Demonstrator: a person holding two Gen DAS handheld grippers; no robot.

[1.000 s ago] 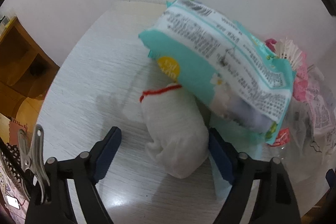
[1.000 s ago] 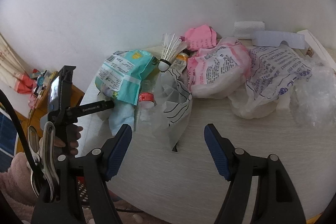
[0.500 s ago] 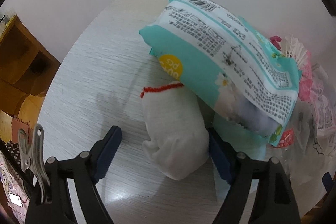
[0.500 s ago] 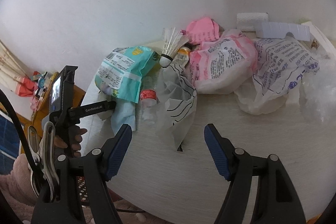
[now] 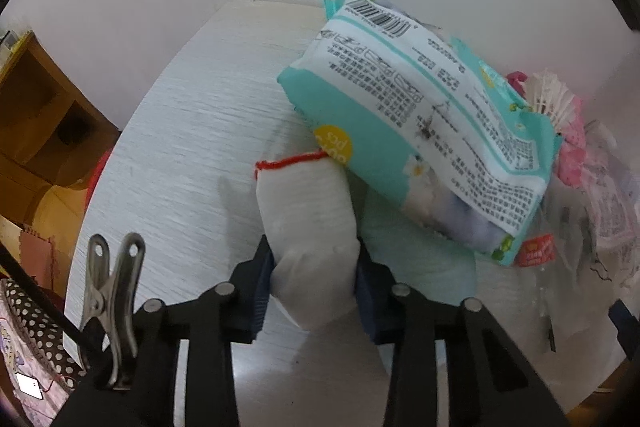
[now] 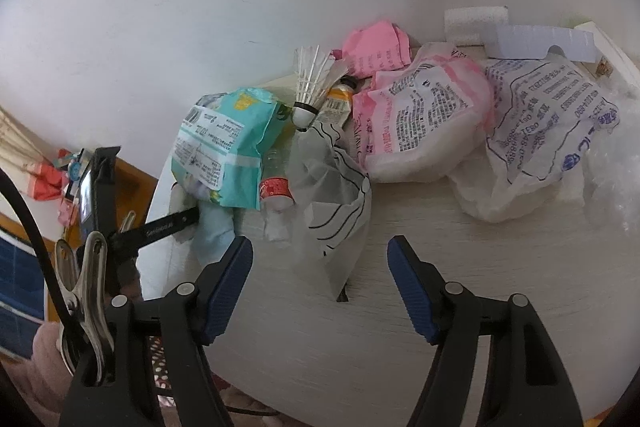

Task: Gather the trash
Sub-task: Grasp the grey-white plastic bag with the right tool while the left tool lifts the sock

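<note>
The left gripper [image 5: 314, 281] is closing on the near end of the white sock [image 5: 308, 215], whose long axis runs away under the teal wipes pack [image 5: 420, 123]; the right gripper [image 6: 320, 287] hangs open, farther off.

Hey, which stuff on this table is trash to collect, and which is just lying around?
Trash to collect:
white sock, left gripper closing on it
teal wipes pack
pink wrapper
clear bag
small bottle

Lying around:
wooden shelf
right gripper, open, empty
</note>
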